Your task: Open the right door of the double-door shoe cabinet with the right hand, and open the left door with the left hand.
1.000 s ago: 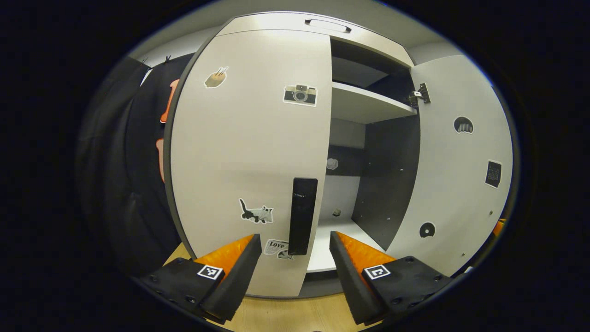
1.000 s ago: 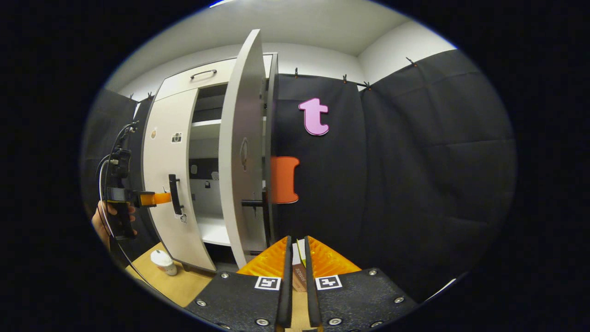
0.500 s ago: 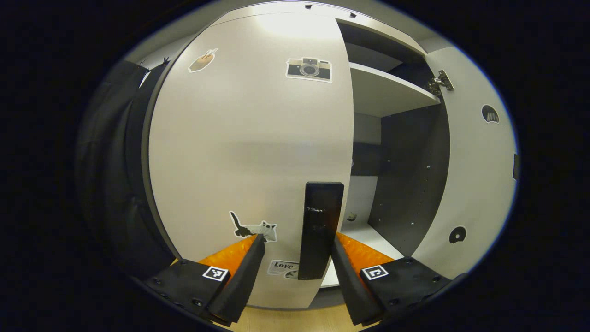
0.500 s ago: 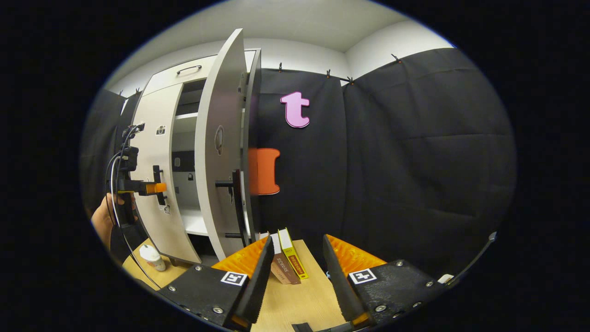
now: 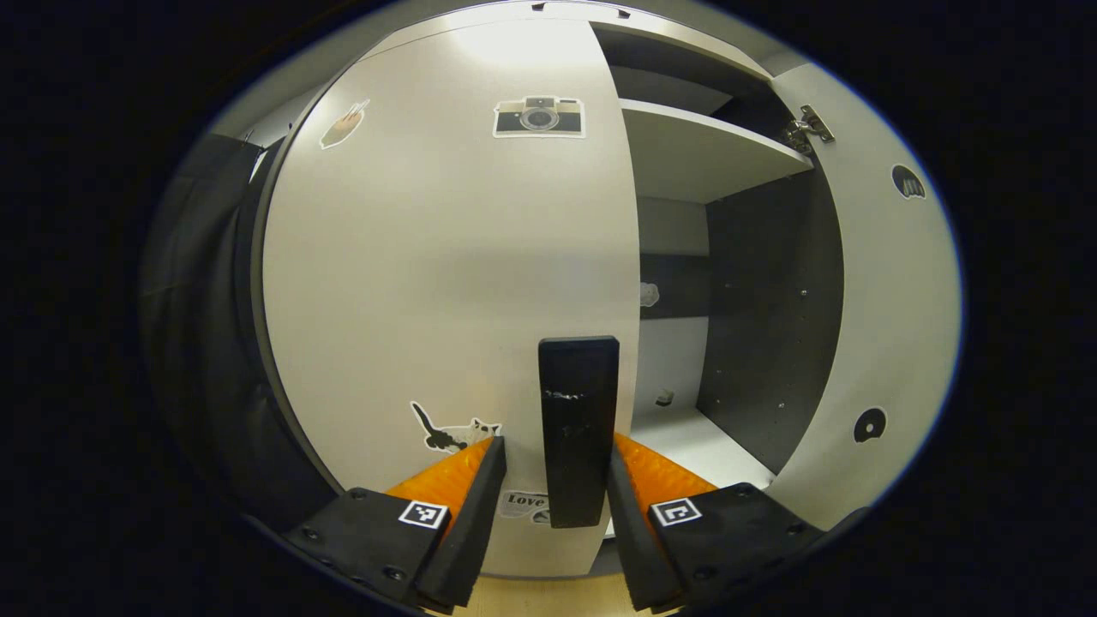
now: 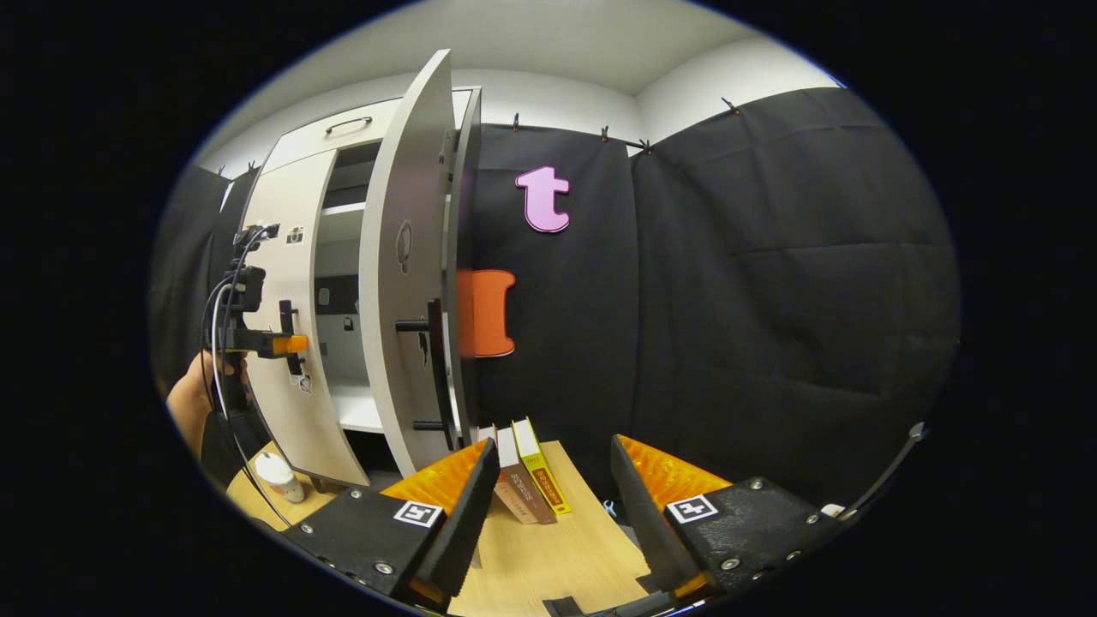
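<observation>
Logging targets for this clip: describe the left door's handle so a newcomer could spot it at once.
Start at the pale shoe cabinet, then its closed left door with stickers. The handle is the upright black bar near that door's inner edge, between the left gripper jaws. Flat stickers surround it; only it stands off the door.

Overhead glare on left door point(image 5: 446, 257); sharp, fisheye-bent edges

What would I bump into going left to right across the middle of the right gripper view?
A hand holding the left tool → the shut left door → the open cabinet shelves → the open right door → the black cloth wall.
</observation>
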A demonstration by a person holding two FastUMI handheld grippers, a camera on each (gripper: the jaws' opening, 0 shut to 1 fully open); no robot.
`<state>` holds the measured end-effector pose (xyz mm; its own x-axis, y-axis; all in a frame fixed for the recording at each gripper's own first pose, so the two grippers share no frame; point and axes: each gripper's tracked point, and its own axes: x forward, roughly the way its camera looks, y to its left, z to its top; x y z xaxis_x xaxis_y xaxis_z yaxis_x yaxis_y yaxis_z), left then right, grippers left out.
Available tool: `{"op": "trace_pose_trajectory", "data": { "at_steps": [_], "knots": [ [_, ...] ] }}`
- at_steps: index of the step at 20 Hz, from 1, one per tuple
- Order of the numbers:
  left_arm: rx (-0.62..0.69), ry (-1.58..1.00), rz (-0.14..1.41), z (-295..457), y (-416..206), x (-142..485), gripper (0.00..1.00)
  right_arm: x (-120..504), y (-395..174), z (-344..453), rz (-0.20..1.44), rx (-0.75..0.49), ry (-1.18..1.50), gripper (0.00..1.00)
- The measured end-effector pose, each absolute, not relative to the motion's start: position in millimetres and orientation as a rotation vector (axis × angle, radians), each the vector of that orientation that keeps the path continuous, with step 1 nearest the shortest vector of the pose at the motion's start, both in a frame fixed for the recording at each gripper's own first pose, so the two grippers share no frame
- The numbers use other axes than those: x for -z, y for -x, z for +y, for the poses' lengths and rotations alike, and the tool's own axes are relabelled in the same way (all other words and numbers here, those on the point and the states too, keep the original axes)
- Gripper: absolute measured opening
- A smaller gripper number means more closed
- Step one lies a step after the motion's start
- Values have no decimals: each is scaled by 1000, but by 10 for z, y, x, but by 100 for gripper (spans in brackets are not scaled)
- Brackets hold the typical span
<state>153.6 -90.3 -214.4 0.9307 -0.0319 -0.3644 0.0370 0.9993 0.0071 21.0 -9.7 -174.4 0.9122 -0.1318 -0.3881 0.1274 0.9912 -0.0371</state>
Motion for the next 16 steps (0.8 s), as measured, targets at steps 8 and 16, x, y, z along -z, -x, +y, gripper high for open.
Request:
{"op": "trace_pose_trajectory", "data": {
  "at_steps": [8, 16],
  "knots": [
    [44, 39, 413, -929, -1499, 2159, 32, 1737, -148, 13, 388, 71, 4, 80],
    [-1, 4, 376, -868, -1394, 2119, 28, 1742, -187, 47, 372, 37, -36, 80]
  ]
}}
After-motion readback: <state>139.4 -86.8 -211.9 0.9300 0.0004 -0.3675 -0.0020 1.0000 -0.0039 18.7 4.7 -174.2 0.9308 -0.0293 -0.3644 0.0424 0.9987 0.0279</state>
